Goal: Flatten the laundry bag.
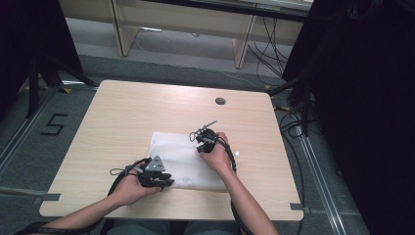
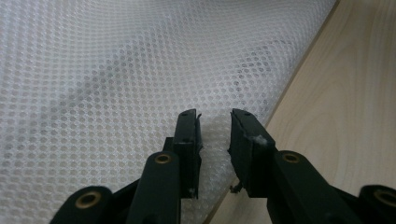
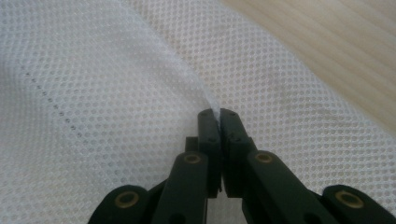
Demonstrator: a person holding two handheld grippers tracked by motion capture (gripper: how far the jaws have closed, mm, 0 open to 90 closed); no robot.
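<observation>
Pinching a raised fold of the white mesh fabric sheet [image 3: 116,93], the right gripper [image 3: 217,113] fingers are closing tight on it while the left gripper [image 2: 215,116] fingers are hanging open over its edge, likely needing to clamp next.

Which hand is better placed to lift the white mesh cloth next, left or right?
Right, probably. The right hand-held gripper is shut on a raised fold of the white mesh cloth. The left hand-held gripper has open jaws over the cloth's edge, gripping nothing.
</observation>
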